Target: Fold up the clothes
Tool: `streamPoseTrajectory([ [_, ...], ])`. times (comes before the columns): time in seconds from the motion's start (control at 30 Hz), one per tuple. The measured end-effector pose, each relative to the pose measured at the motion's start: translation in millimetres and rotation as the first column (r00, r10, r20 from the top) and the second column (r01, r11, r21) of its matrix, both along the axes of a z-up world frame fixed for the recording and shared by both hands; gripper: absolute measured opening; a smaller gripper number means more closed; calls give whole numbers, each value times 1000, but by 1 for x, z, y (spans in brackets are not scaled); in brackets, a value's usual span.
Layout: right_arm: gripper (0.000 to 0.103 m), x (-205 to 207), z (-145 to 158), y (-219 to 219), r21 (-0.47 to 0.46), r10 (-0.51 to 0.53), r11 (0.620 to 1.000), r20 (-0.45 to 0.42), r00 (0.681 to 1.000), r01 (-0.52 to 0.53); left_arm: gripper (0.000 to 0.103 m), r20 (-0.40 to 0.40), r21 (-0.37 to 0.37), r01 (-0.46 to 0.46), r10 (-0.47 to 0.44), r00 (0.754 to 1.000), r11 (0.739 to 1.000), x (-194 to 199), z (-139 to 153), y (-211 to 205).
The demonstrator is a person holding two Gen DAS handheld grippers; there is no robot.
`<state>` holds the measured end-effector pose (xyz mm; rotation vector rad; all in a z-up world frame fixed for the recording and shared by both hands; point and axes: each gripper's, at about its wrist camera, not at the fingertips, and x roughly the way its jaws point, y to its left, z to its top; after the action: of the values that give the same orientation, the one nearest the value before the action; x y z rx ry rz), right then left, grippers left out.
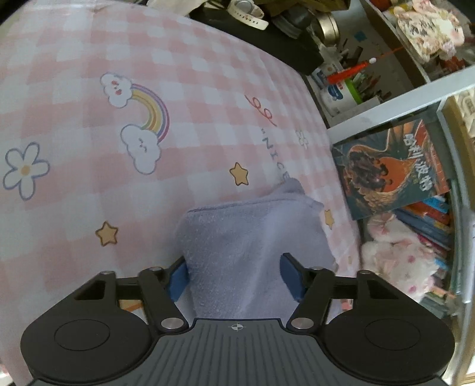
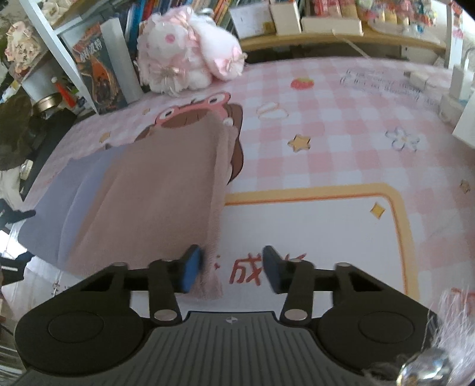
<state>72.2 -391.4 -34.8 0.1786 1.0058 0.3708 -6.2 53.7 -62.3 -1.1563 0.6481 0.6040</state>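
Observation:
In the left wrist view a lavender towel [image 1: 249,237] lies folded on the pink checked bedsheet [image 1: 148,89]. Its near end rises, gathered, between the blue pads [image 1: 179,280] of my left gripper [image 1: 234,276], which is shut on it. In the right wrist view a pinkish-brown towel [image 2: 160,184] lies lengthwise on the sheet with a lavender layer [image 2: 65,202] showing along its left side. My right gripper [image 2: 233,267] stands at the towel's near right corner. Its left pad [image 2: 190,271] touches the towel's edge; the gap between its pads shows bare sheet.
A white and pink plush toy [image 2: 187,56] sits at the bed's far edge. Beside it a bookshelf [image 2: 98,68] holds books. In the left wrist view the same shelf [image 1: 394,166] and the plush toy [image 1: 397,255] border the bed's right edge. Cluttered items [image 1: 267,17] lie beyond the far edge.

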Motion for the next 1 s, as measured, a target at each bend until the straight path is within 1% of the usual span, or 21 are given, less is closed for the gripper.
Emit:
streamPoseTrajectory([
  [0.03, 35, 0, -1, 2, -3, -1, 1000, -4, 1000, 1, 29, -6, -7, 15, -15, 1000, 1000, 3, -1, 1],
  [0.07, 34, -1, -1, 4, -9, -2, 1000, -2, 1000, 2, 21, -10, -17, 31, -31, 999, 999, 5, -3, 2],
  [0.1, 34, -1, -2, 6, -13, -4, 1000, -1, 1000, 4, 15, -7, -12, 44, -44, 999, 999, 5, -1, 3],
  [0.17, 34, -1, -3, 7, -14, -14, 1000, -3, 1000, 14, 10, 18, 77, 117, -119, 993, 990, 8, 16, -4],
  [0.2, 34, 0, -3, 7, -13, -19, 1000, -6, 1000, 19, 10, 26, 155, 171, -177, 984, 973, 11, 27, -13],
  [0.23, 34, 0, -4, 7, -9, -26, 1000, -10, 1000, 26, 10, 27, 238, 226, -239, 971, 945, 13, 39, -22],
  [0.27, 34, 1, -4, 7, -7, -33, 999, -13, 999, 33, 10, 23, 319, 277, -299, 954, 907, 16, 51, -31],
  [0.37, 34, 3, -5, 11, -7, -44, 999, -18, 999, 44, 10, 17, 414, 340, -381, 924, 844, 21, 61, -44],
  [0.4, 34, 3, -5, 12, -10, -44, 999, -18, 999, 43, 10, 16, 393, 337, -373, 928, 855, 21, 57, -40],
  [0.43, 34, 4, -5, 13, -13, -41, 999, -16, 999, 41, 10, 16, 362, 329, -359, 933, 872, 22, 51, -35],
  [0.5, 34, 3, -4, 15, -20, -39, 999, -12, 999, 39, 10, 29, 283, 299, -319, 947, 912, 20, 39, -21],
  [0.6, 34, 3, -5, 15, -19, -47, 999, -12, 999, 47, 13, 40, 189, 274, -286, 957, 943, 17, 22, -4],
  [0.63, 35, 3, -5, 15, -16, -51, 999, -14, 999, 51, 15, 37, 164, 266, -275, 961, 950, 17, 17, 0],
  [0.7, 35, 3, -5, 15, -16, -57, 998, -14, 998, 57, 23, 30, 121, 240, -245, 969, 963, 16, 8, 3],
  [0.8, 35, 2, -4, 19, -33, -61, 998, -7, 998, 61, 30, 45, 65, 196, -199, 979, 979, 12, -4, 6],
  [0.87, 35, 2, -4, 20, -42, -62, 997, -3, 998, 62, 32, 69, 51, 178, -181, 981, 983, 12, -7, 7],
  [1.0, 36, 1, -4, 21, -44, -67, 997, -3, 998, 67, 32, 87, 30, 169, -171, 981, 985, 17, -10, 9],
])
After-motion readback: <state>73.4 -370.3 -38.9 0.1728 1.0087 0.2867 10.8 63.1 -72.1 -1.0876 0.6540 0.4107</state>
